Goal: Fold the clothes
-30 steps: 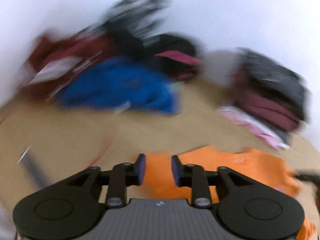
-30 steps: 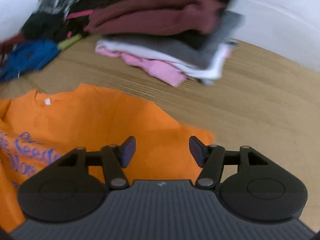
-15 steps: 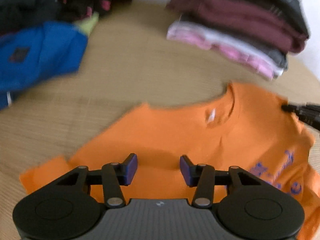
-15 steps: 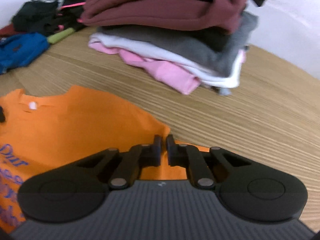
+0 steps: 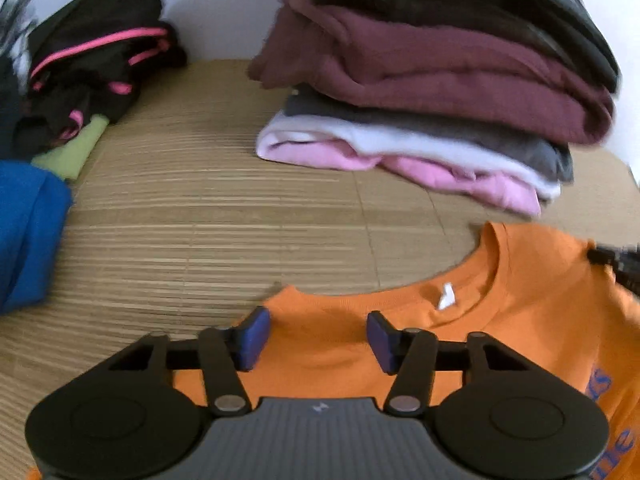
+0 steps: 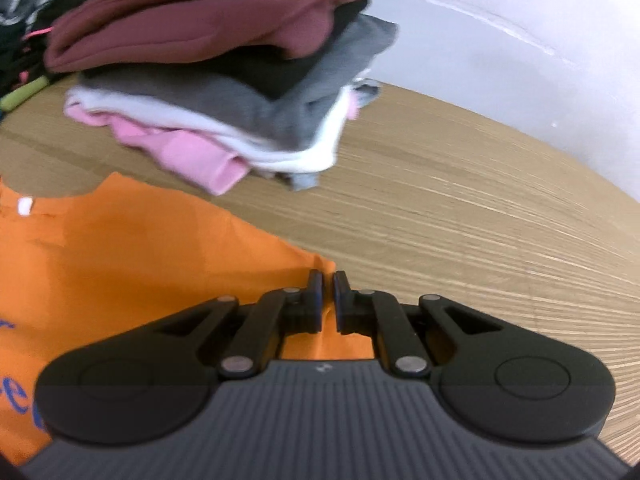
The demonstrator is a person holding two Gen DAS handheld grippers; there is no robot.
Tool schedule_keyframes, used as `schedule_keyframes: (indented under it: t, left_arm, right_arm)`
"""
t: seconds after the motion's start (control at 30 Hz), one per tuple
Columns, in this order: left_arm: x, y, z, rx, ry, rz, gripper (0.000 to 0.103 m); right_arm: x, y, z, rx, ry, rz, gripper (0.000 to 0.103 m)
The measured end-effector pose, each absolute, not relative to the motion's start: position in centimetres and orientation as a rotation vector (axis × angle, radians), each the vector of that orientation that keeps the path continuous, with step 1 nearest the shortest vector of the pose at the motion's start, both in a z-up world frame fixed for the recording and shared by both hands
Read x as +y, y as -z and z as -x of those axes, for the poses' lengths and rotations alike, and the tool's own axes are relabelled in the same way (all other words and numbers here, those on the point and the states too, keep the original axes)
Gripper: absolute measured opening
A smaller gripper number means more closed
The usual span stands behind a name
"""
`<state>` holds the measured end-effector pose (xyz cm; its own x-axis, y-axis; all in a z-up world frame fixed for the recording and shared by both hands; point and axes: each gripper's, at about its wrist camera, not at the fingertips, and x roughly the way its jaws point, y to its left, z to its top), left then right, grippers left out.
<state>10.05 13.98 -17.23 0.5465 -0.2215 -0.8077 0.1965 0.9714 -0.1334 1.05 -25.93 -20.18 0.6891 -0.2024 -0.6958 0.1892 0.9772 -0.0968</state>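
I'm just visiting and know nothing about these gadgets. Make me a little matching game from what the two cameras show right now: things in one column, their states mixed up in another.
Things:
1. left gripper
2. right gripper
3. orange T-shirt
4. maroon garment

States:
A. folded, in the stack
B. spread flat on the table
C. open
D. shut on a sleeve edge

Pairs: 1-C, 2-D, 3-B, 4-A
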Motion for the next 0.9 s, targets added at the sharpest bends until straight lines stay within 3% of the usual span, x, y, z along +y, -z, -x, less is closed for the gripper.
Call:
schedule_keyframes:
  t: [0.13,0.27,0.3,0.5,0.6,0.63,0.7,0.73,0.9]
  left_arm:
    - [15.0,15.1,-4.8,0.911,0.238,0.105,0.054]
    - [15.7,13.5,4.1,0.864,0.284,0.164,0.066]
    - [15.8,13.7,5.9,0.897,0.319,0.203,0.067]
    - [14.5,17.3,13.5,1.264,0.465,0.346,0.072]
    - [12.7,17.3,15.2,1.266,0.568,0.255,0.074]
    - [12.3,17.2,15.5,1.268,0.605,0.245,0.068]
    - [11.9,17.8,16.1,1.294,0.652,0.258,0.019]
    - [12.0,18.2,16.4,1.312,0.647,0.25,0.0]
    - [16.9,17.5,20.1,1.272,0.657,0.198,0.0]
  right_arm:
    - [-28.6,19.4,3.4,0.784,0.181,-0.084,0.014]
    - [-31.3,18.5,7.8,0.787,0.144,-0.185,0.069]
    - [-31.9,18.3,9.1,0.788,0.137,-0.21,0.075]
    - [-28.8,18.0,23.8,0.845,0.253,-0.33,0.075]
    - [-26.0,18.6,26.4,0.845,0.276,-0.287,0.075]
    - [-25.0,18.7,26.9,0.845,0.283,-0.258,0.075]
    - [-22.7,18.0,27.9,0.811,0.255,-0.155,0.075]
    - [-21.5,17.6,28.3,0.798,0.23,-0.097,0.075]
    - [-16.4,16.5,28.2,0.816,0.17,0.175,0.074]
